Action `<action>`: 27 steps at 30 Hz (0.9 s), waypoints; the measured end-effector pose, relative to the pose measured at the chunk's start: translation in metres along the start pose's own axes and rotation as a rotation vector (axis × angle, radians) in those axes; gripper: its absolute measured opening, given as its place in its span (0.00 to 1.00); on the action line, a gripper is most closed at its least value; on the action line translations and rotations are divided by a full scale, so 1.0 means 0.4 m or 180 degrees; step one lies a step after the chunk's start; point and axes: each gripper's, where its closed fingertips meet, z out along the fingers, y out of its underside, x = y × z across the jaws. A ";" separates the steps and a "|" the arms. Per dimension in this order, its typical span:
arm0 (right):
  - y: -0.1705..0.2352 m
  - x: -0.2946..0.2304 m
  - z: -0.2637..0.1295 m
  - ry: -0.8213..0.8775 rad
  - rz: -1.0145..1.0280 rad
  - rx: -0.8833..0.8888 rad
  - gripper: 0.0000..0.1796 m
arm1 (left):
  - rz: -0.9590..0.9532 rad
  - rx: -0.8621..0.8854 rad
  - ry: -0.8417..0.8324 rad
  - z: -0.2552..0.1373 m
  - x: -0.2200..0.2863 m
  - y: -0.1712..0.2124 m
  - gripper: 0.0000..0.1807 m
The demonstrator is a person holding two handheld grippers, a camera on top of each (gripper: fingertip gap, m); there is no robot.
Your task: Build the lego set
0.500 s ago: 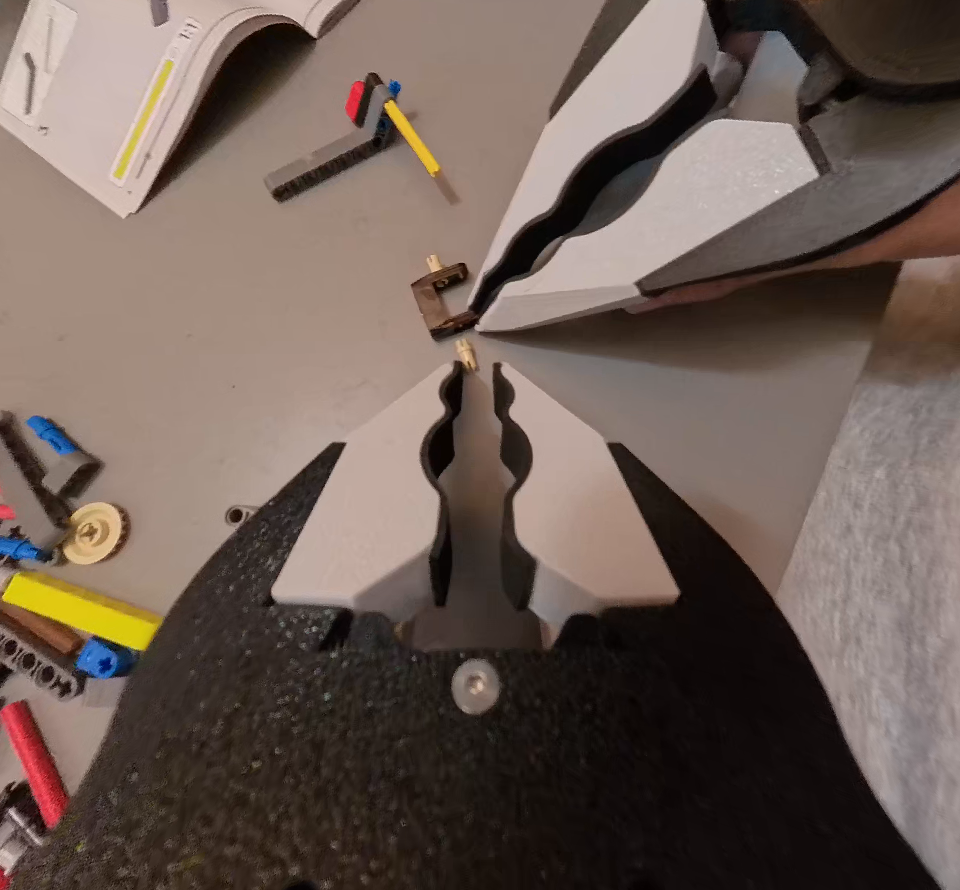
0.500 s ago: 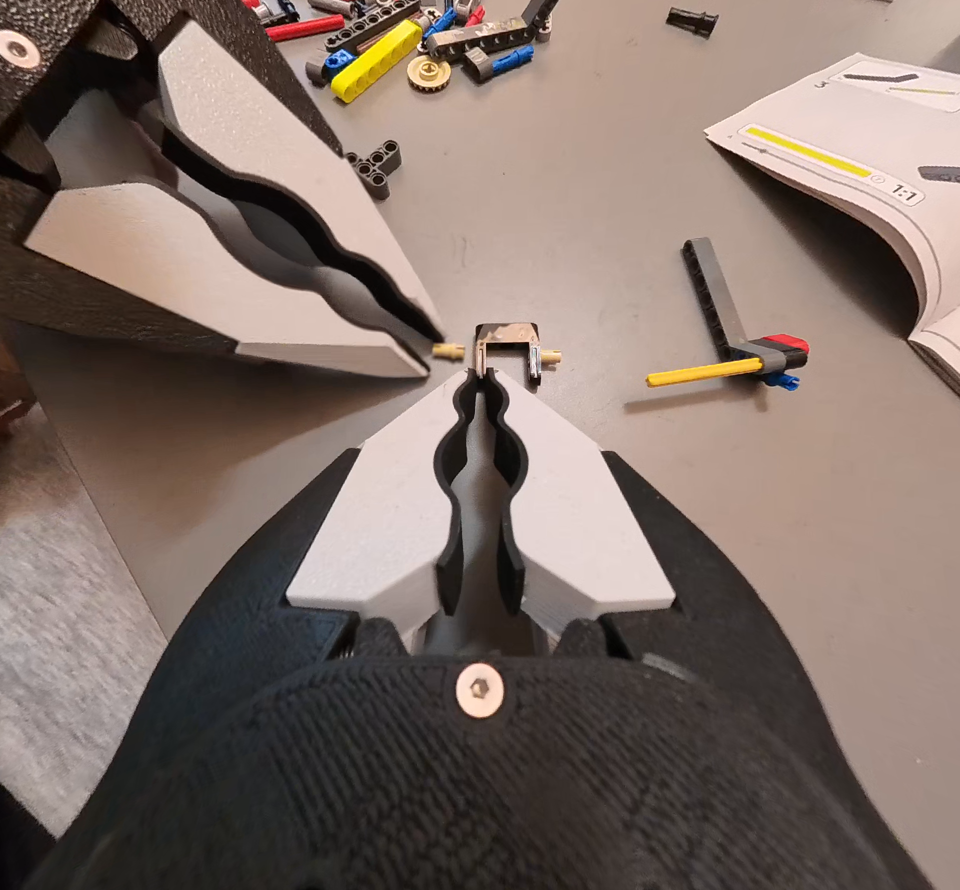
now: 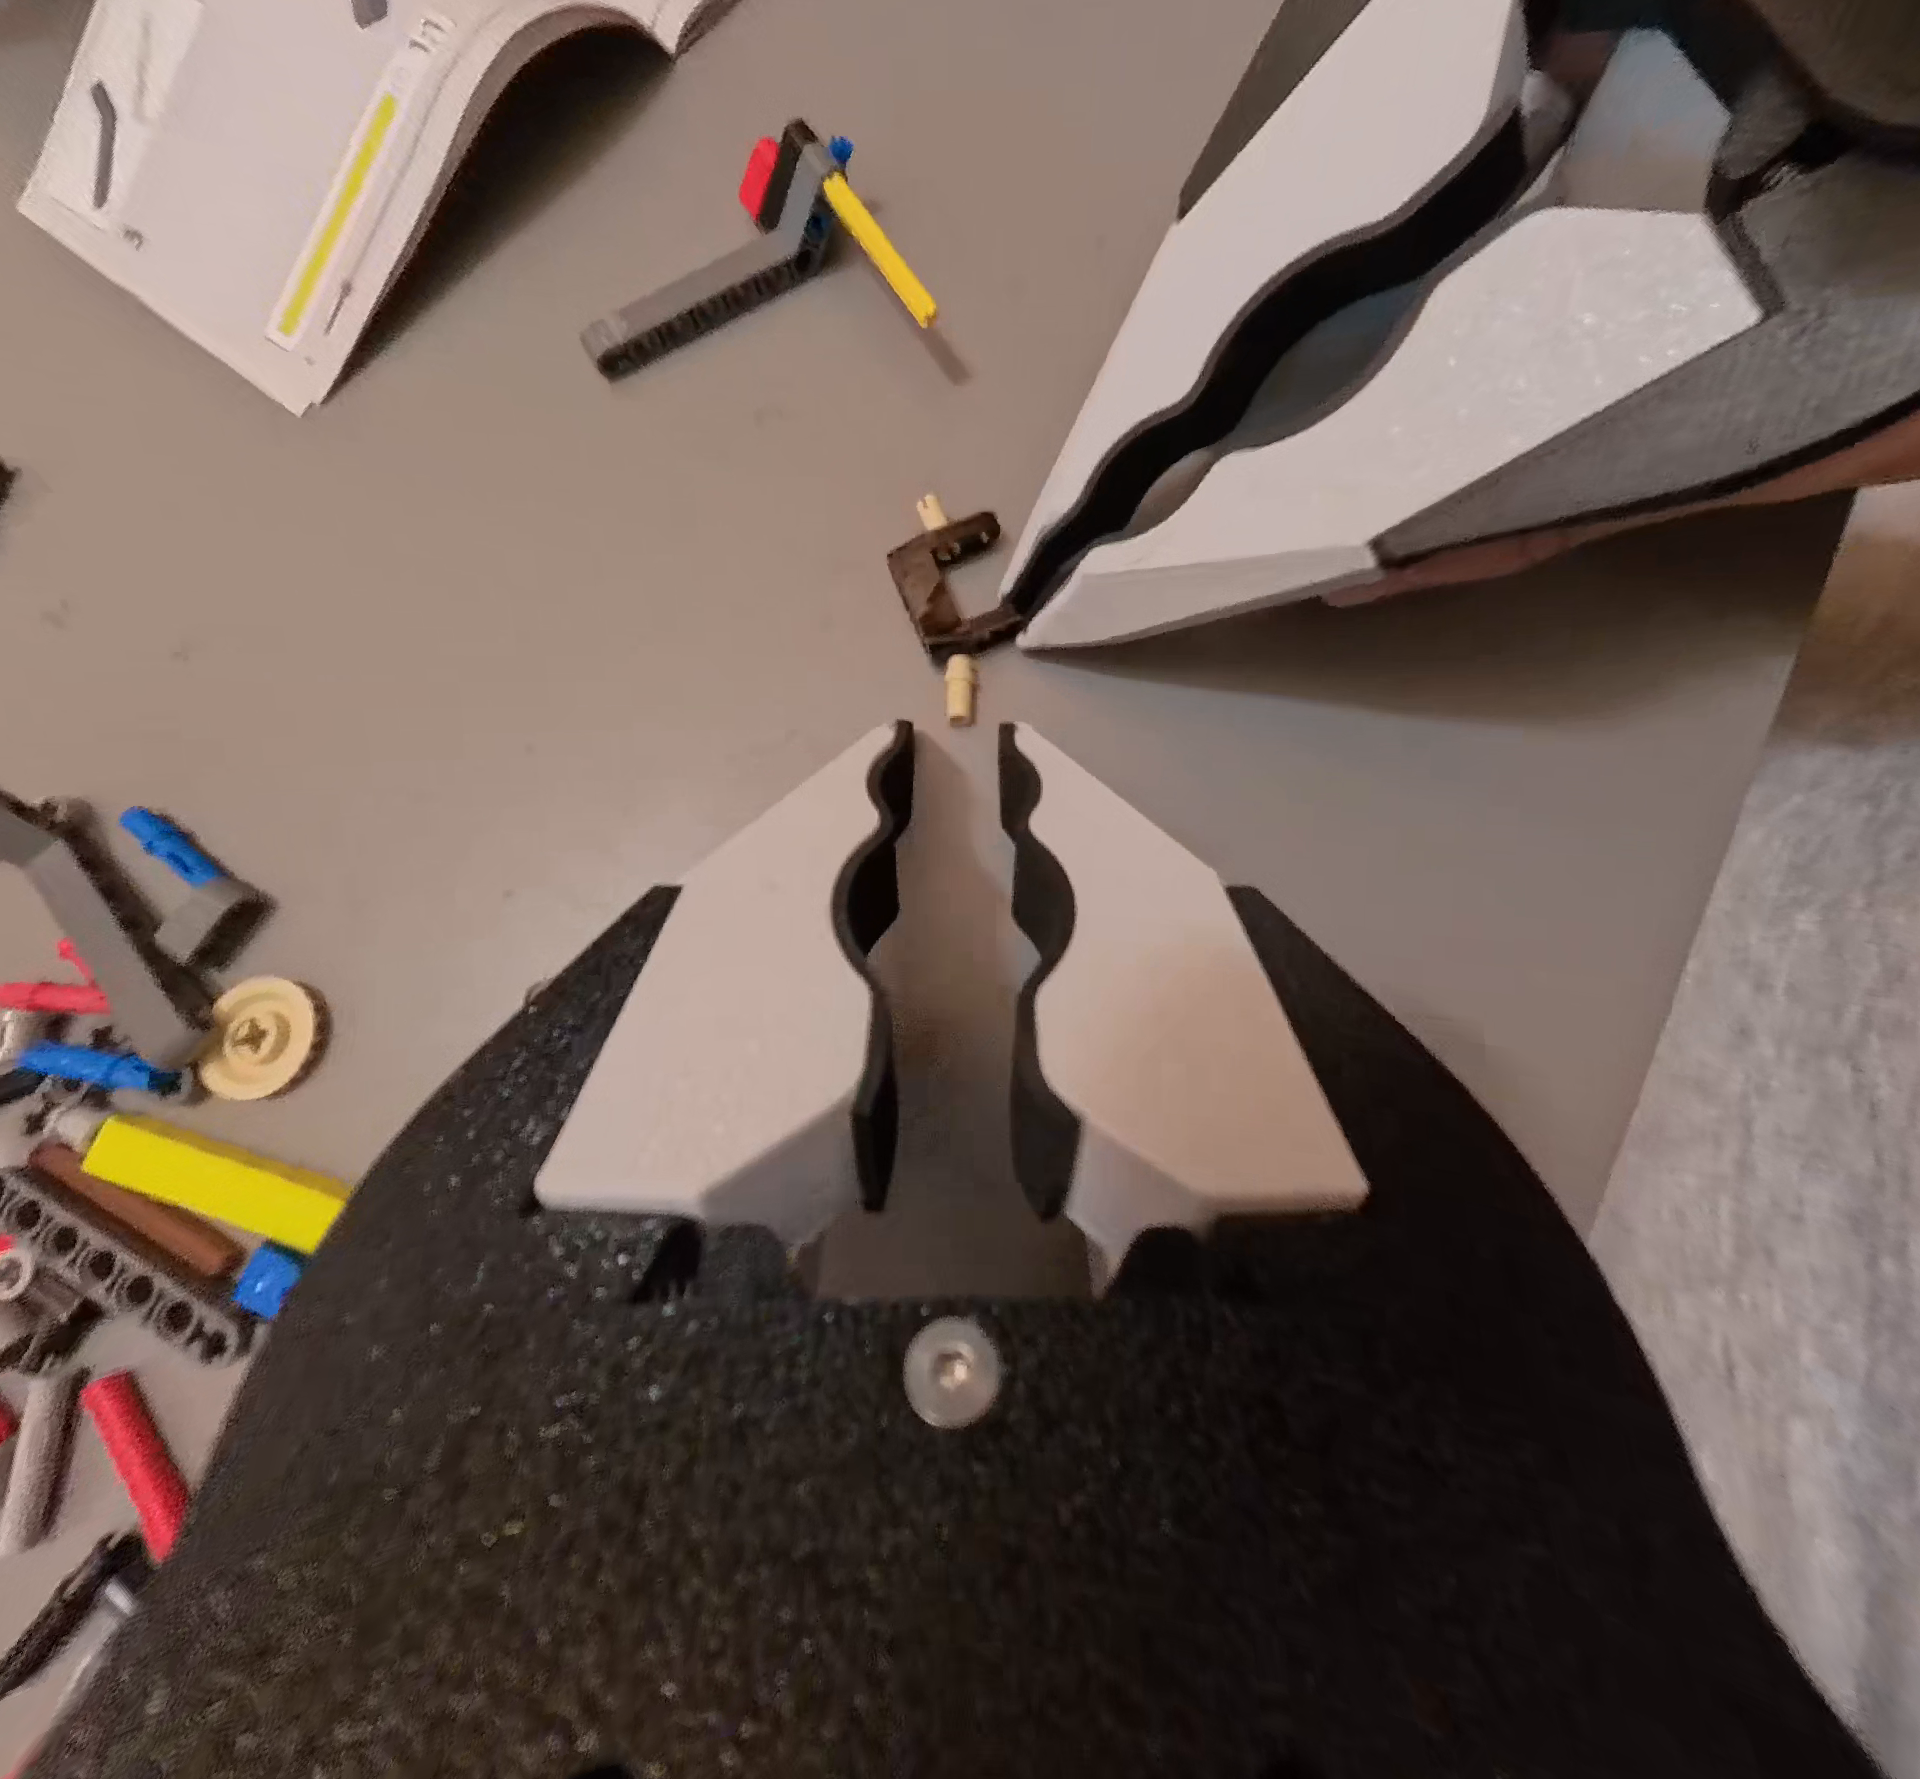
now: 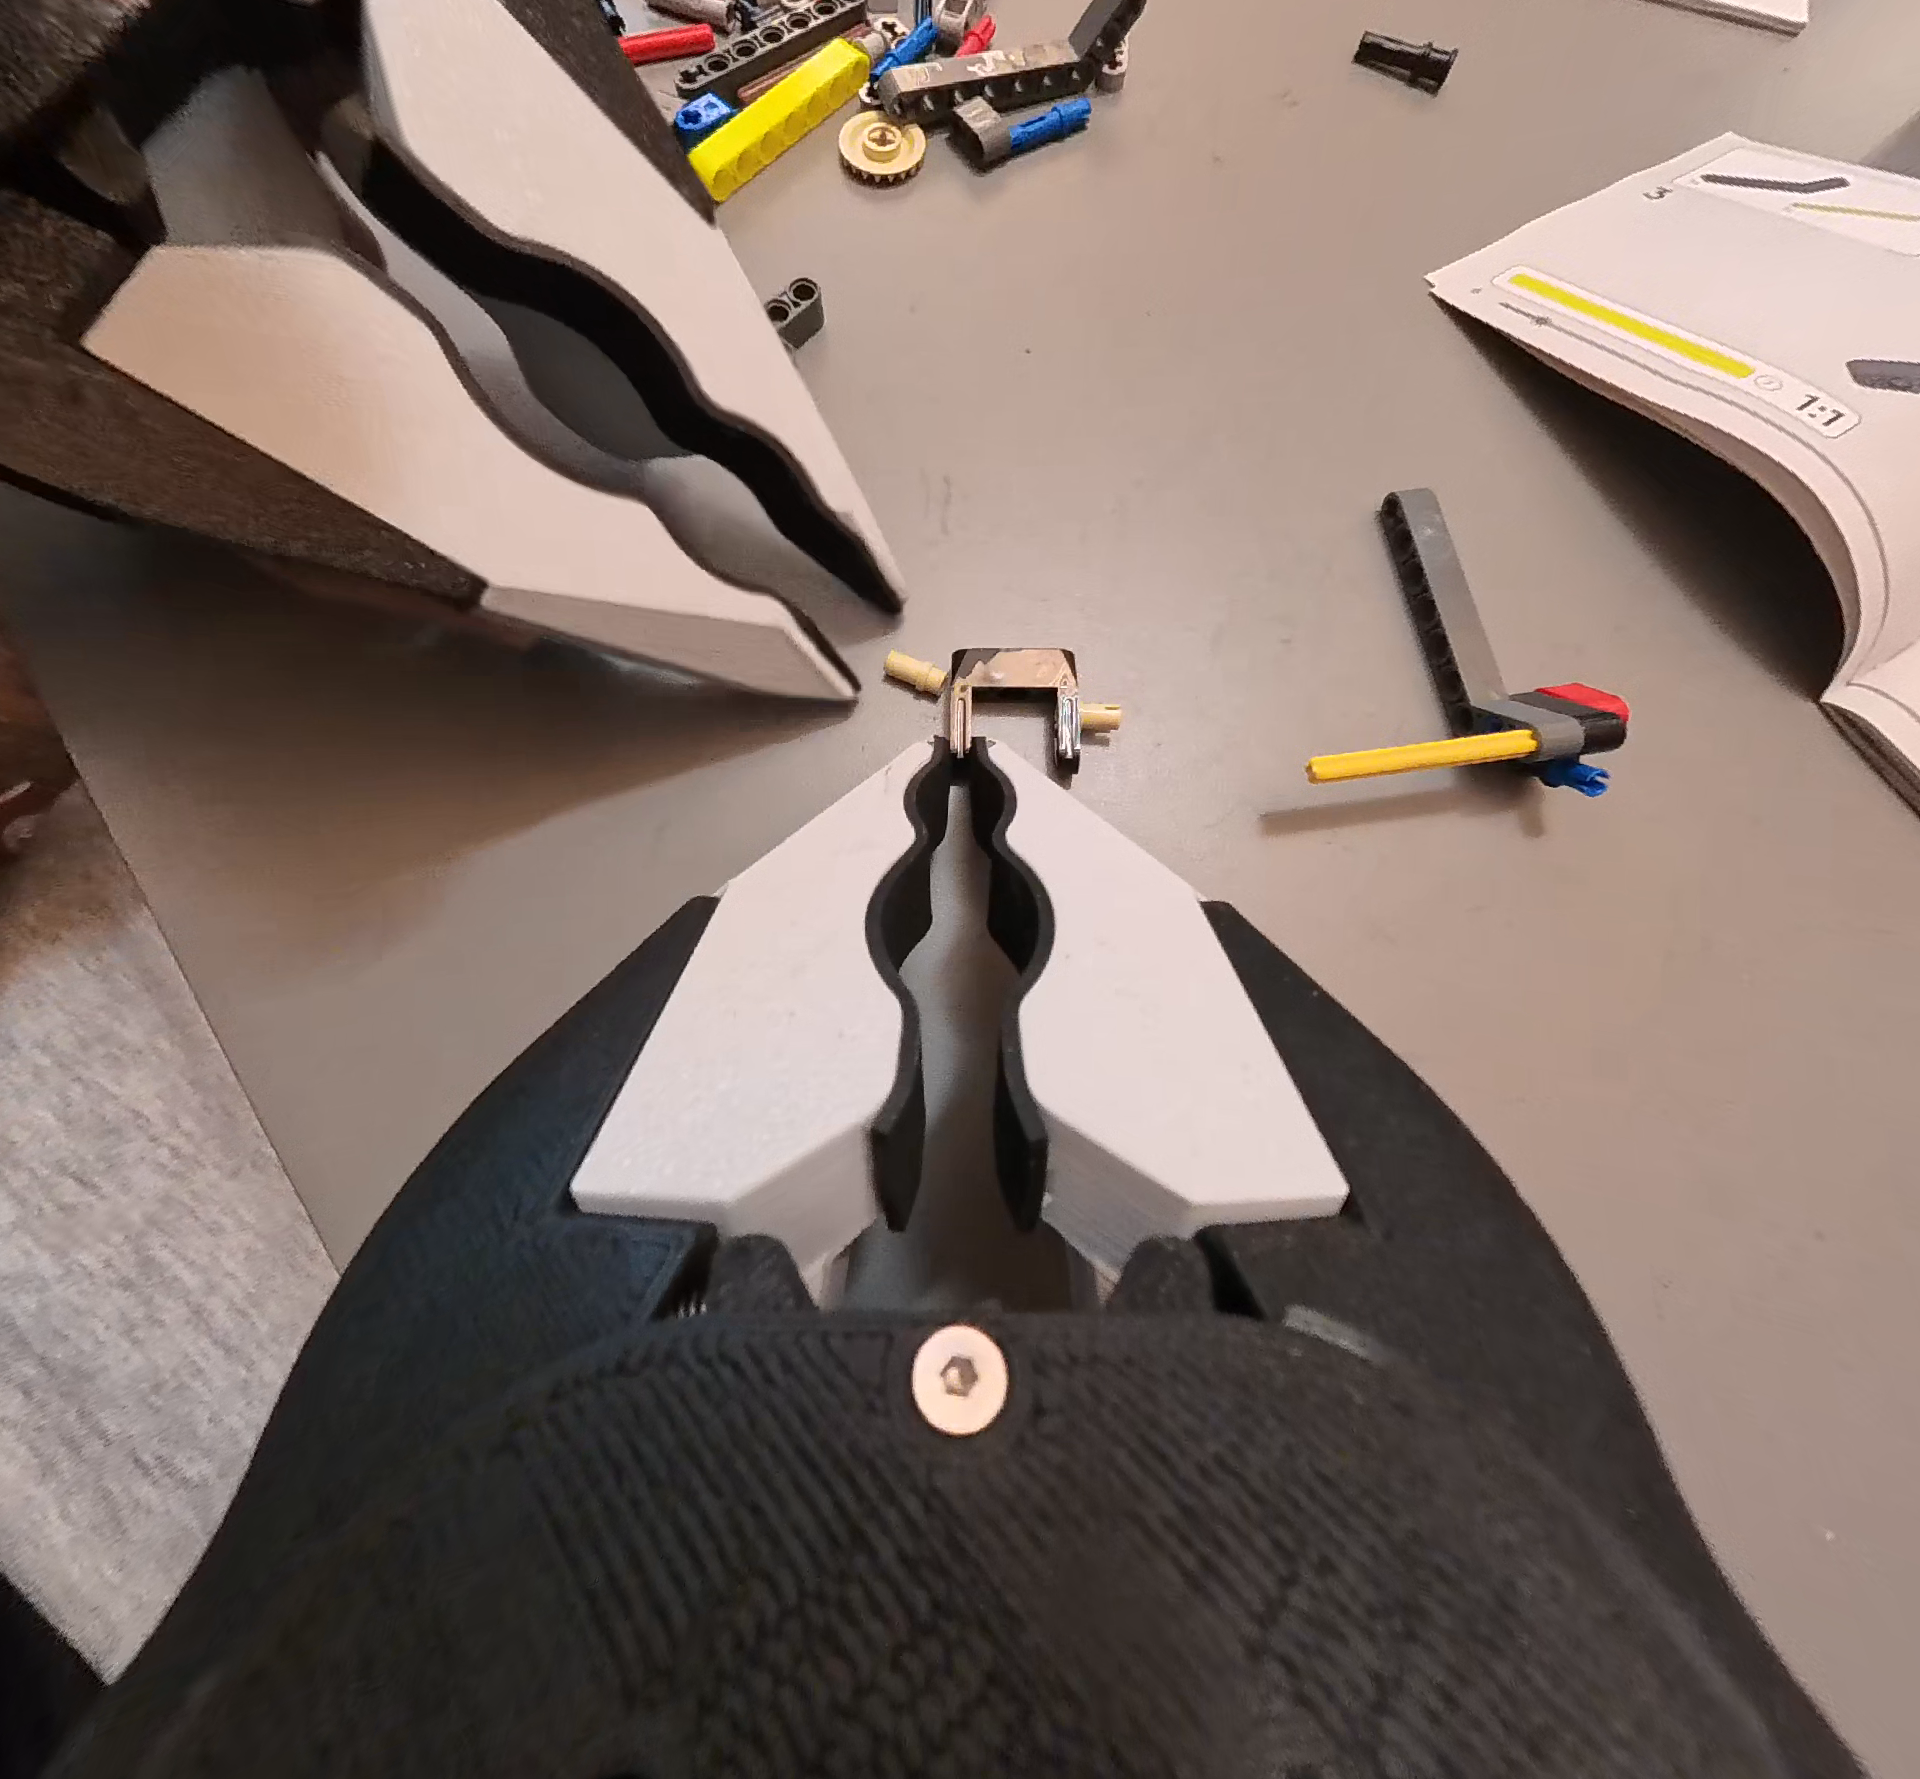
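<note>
My right gripper is shut on one leg of a small dark U-shaped bracket and holds it just above the grey table. It also shows in the left wrist view, with the bracket at its tips. A tan pin sticks out of the held leg, towards my left gripper. A second tan pin sits in the other leg. My left gripper is open and empty, its tips a short way from the first pin. It also shows in the right wrist view.
A grey beam assembly with a yellow axle lies to the right. An open instruction booklet lies beyond it. A pile of loose parts lies at the back. The table edge and grey carpet are close by. Both grippers' tips are close together, under 4 cm apart.
My left gripper has opened, let go of the tan pin and drawn back a little. The pin stays at the bracket's leg. My right gripper still holds the bracket.
</note>
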 end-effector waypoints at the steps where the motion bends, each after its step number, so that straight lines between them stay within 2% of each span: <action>1: 0.000 0.000 0.000 -0.0004 0.0002 0.0000 0.01 | 0.0004 -0.0002 0.0032 0.003 0.003 -0.003 0.08; 7: -0.001 0.001 0.001 -0.0018 0.0013 0.0002 0.01 | -0.0129 -0.0017 0.0008 0.019 -0.003 -0.014 0.02; 16: -0.003 0.009 0.004 -0.0012 0.0068 -0.0007 0.01 | -0.0295 -0.0020 -0.0160 0.022 -0.016 -0.018 0.01; 23: -0.060 0.029 -0.024 0.0009 0.0216 0.0493 0.01 | -0.0352 0.0528 -0.0231 -0.006 -0.022 -0.081 0.01; 27: -0.073 0.028 -0.026 0.0047 0.0096 0.0579 0.01 | -0.0368 0.0601 -0.0289 -0.010 -0.026 -0.090 0.01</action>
